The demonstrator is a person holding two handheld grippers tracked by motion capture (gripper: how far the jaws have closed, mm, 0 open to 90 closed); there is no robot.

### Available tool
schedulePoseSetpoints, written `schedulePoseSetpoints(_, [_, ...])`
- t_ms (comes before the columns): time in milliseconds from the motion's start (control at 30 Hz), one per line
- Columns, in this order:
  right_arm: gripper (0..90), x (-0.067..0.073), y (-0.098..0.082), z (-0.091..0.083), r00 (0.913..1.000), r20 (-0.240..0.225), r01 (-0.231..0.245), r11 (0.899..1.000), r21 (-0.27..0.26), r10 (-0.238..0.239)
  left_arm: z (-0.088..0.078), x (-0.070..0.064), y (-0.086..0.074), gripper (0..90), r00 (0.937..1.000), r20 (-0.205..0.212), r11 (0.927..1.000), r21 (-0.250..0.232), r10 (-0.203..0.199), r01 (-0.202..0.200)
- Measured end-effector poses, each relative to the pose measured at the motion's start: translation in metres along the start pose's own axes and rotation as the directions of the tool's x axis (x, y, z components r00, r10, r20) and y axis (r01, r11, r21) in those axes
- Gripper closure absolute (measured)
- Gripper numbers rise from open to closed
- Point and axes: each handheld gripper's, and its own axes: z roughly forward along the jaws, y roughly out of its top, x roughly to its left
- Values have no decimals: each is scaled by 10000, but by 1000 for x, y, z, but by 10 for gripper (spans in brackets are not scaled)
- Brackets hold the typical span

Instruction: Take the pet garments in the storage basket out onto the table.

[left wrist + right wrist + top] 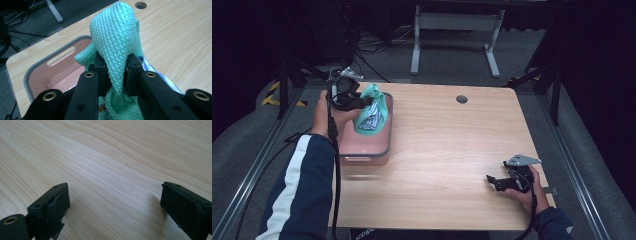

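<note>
leftmost, the left tongs (pixel 368 100) are seen held above a pink bin with a grey rim (pixel 388 131), which is set at the left edge of the wooden counter (pixel 452 150). their jaws are closed tight on a fold of a mint-green waffle cloth (pixel 117 45), which is lifted partly out of the bin. a blue-and-white striped fabric (pixel 160 77) is glimpsed just beneath the cloth. further right, a round hole (pixel 462 99) is cut in the counter. at the near right, the right tongs (pixel 490 180) are held low over bare wood, jaws spread wide and holding nothing.
</note>
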Motion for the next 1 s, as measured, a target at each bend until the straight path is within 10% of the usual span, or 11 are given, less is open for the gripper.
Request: schedulePoseSetpoints(1000, [91, 0, 0, 0, 10000, 14, -36, 10000, 0, 36, 46, -90, 43, 762, 9735, 1692, 9873, 130, 1536, -1581])
